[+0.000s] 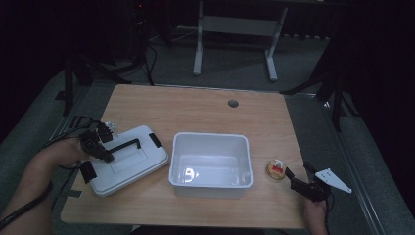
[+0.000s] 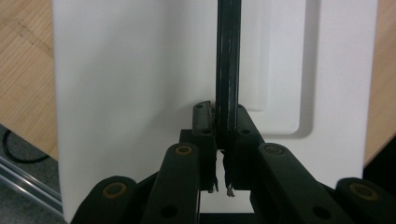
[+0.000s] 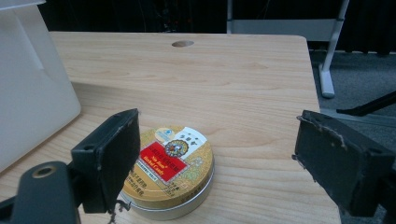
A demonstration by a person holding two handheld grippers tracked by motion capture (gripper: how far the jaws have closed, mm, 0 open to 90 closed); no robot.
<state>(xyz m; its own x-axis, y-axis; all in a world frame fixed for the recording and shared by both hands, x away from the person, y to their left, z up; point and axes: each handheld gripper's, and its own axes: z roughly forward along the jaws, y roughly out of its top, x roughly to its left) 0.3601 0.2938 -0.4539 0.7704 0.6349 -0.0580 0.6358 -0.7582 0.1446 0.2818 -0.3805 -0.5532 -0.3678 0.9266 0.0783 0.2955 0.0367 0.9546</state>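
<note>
Left gripper [image 1: 105,149] pinches the white lid's black handle [image 1: 125,145]; right gripper [image 1: 298,176], jaws spread, nears a round tin [image 1: 276,170].

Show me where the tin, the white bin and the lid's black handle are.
tin [image 3: 168,163]: right gripper view, on its printed gold top.
bin [image 1: 177,161]: high view, on its left wall.
handle [image 2: 228,70]: left gripper view, on the black bar above the left tool's jaws.
</note>
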